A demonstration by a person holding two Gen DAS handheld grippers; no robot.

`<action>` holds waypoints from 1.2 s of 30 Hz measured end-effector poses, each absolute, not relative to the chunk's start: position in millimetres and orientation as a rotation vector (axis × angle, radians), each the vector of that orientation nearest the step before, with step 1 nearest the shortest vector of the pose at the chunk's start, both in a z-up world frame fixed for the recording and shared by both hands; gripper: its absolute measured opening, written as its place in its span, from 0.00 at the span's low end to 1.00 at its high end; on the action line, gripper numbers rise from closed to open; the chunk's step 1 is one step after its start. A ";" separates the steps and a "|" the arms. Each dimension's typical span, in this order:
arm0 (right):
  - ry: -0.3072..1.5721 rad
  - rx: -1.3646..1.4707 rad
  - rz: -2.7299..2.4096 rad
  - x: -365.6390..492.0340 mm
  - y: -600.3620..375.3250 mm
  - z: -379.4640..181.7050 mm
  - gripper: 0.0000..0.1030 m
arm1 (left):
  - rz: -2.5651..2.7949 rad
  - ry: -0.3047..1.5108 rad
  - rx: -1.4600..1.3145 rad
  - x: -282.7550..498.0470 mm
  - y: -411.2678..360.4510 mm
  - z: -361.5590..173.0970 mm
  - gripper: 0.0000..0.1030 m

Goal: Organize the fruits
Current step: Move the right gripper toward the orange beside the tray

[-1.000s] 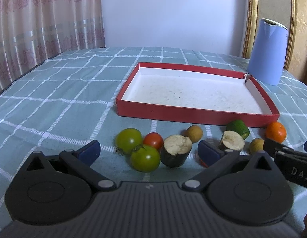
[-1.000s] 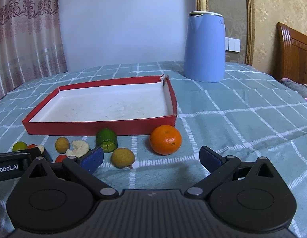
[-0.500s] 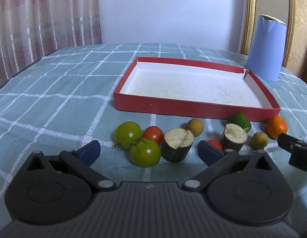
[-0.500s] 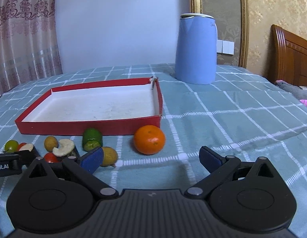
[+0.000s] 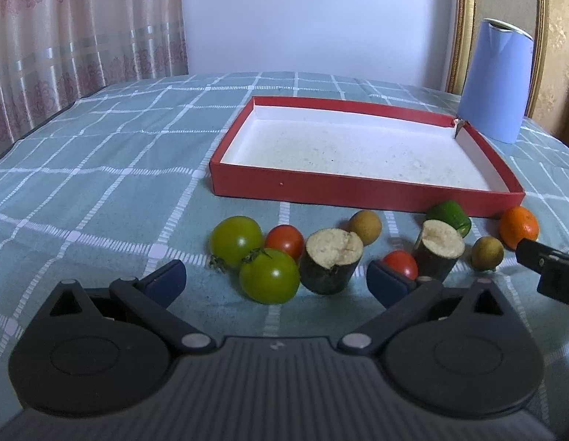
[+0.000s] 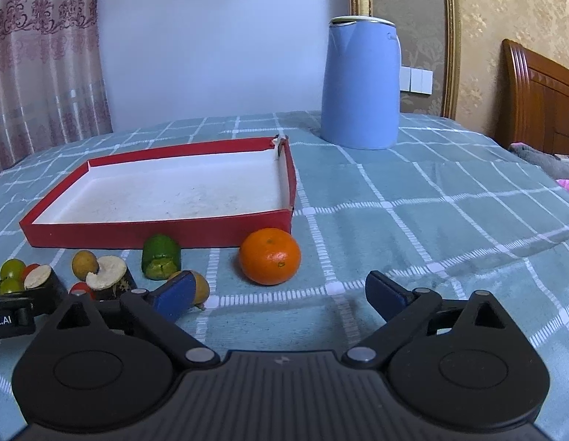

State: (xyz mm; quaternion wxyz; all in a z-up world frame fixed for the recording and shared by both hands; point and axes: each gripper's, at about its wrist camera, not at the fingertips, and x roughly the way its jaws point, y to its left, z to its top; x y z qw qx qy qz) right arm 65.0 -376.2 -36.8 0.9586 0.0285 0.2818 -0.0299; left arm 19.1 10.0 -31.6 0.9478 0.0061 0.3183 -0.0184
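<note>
I am holding both claws low over the checked cloth, and both are spread wide with nothing between their pads: the left claw (image 5: 276, 283) is facing the cluster of fruit, the right claw (image 6: 280, 292) is facing the orange (image 6: 269, 256). All the fruit is lying on the cloth just in front of the red tray (image 5: 358, 188), whose white floor is bare; none is in it yet.

I am judging the orange to be firm, round and light, likely to roll if nudged, so I would close across its widest middle. The nearer green tomato (image 5: 269, 281) looks smooth and slippery, and I would squeeze it gently around its belly, away from the stem. The cut dark-skinned piece (image 5: 330, 260) beside it, touching or nearly so, has a soft pale face; its skinned sides are the place to grip.

The left view is showing me the two green tomatoes, a red one (image 5: 285, 240) behind them and another red one partly hidden behind the claw's right pad. The right view is crowding these at its left edge, but it is showing the orange whole, the open cloth to its right, and the full blue kettle (image 6: 361, 82) beyond the tray's corner.
</note>
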 end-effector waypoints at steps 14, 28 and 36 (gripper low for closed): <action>0.584 0.068 -0.073 69.5 -380.3 -38.6 0.96 | -0.045 0.652 0.008 17.6 10.4 -32.1 1.00; 0.617 0.072 -0.083 98.8 -391.2 -39.9 0.80 | -0.060 0.651 0.000 18.3 11.7 -34.2 1.00; 0.617 0.073 -0.073 104.0 -388.8 -39.8 0.80 | -0.069 0.660 -0.008 20.3 13.3 -35.4 1.00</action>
